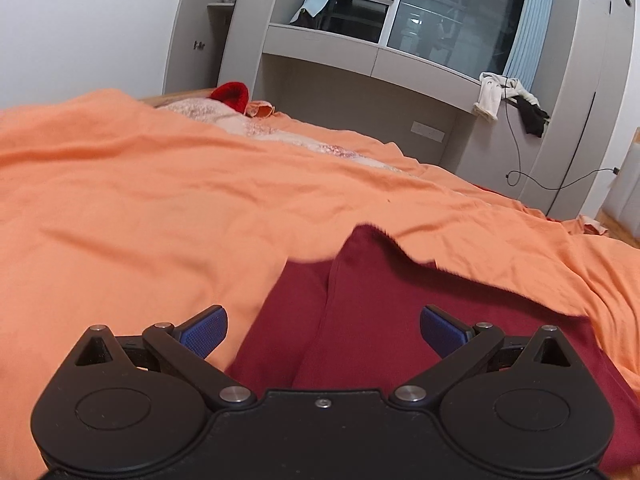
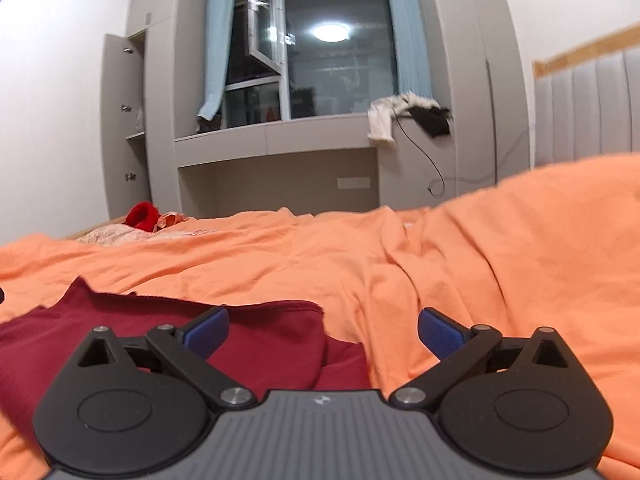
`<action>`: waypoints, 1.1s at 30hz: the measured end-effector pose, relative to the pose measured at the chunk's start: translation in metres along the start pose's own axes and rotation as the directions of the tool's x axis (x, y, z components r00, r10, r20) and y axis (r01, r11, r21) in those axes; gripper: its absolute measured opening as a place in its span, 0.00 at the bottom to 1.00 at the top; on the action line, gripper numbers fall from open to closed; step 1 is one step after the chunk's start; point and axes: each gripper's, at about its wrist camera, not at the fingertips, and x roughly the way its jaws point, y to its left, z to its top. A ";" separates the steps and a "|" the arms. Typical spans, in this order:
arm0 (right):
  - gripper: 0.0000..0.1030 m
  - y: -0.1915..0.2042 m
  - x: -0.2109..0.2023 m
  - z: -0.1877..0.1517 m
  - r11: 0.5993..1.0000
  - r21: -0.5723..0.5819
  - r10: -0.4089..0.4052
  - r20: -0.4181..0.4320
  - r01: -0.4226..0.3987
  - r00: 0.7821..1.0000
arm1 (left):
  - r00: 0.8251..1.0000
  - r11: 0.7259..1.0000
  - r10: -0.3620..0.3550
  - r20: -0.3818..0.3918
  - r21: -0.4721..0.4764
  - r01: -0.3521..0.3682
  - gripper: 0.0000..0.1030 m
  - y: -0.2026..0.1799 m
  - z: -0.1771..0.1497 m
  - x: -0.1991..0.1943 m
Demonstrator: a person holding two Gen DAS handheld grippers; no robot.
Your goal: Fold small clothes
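A dark red garment (image 1: 384, 300) lies partly folded on the orange bed sheet (image 1: 140, 208). My left gripper (image 1: 323, 330) is open just above the garment's near left part, holding nothing. In the right wrist view the same garment (image 2: 256, 340) lies low and left, with a folded layer on top. My right gripper (image 2: 323, 330) is open over the garment's right edge, empty, its right finger over bare sheet (image 2: 500, 264).
A bright red knitted item (image 1: 231, 94) and a pale pink blanket (image 1: 208, 114) lie at the far side of the bed. Beyond stand grey cabinets, a window ledge with white and black clothes (image 2: 404, 118), and a dangling cable (image 1: 516, 152). A padded headboard (image 2: 584, 108) is at right.
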 end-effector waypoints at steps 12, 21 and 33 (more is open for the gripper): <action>1.00 0.071 -0.029 -0.021 1.000 0.004 0.017 0.048 -0.017 0.999 | 0.997 0.998 -0.051 -0.058 -0.031 0.049 0.99 0.019 -0.038 -0.024; 1.00 0.104 -0.025 -0.032 0.998 -0.066 0.014 0.009 -0.014 1.000 | 0.993 0.995 -0.082 -0.082 -0.065 0.076 0.99 0.014 -0.051 -0.030; 1.00 0.155 0.002 -0.034 0.982 -0.176 0.063 -0.037 -0.068 0.997 | 0.991 0.992 -0.097 -0.090 -0.090 0.089 0.99 0.011 -0.054 -0.027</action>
